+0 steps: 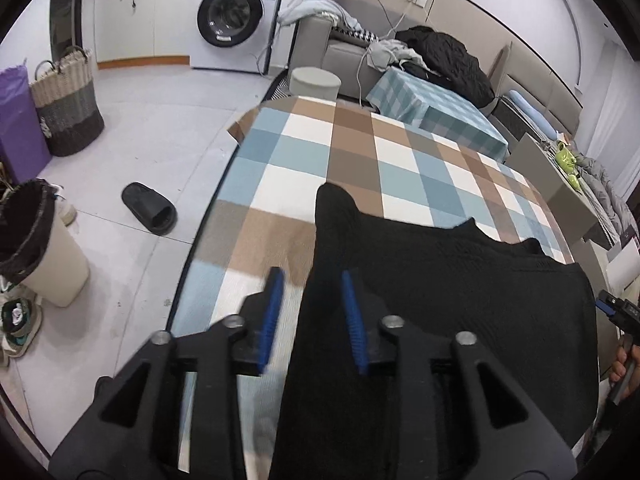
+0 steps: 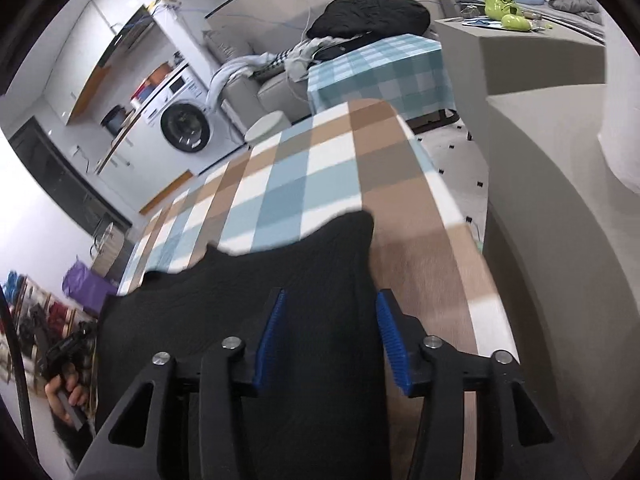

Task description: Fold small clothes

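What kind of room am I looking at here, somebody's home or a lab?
Most likely a lived-in home, a combined living and laundry space. A white front-loading washing machine stands by the cabinets, a woven two-tone laundry basket sits on the floor, and a grey sofa is piled with clothes.

Matt black garment [image 1: 440, 280], seemingly knitted cloth

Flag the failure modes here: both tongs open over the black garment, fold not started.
1. Left tongs straddle the black knit garment at its left edge; closing may pinch the checkered tablecloth too.
2. Right tongs sit at the garment's right edge; a shallow bite could slip.
3. The garment's near side appears to overhang the table, so an uneven lift may drag it off.
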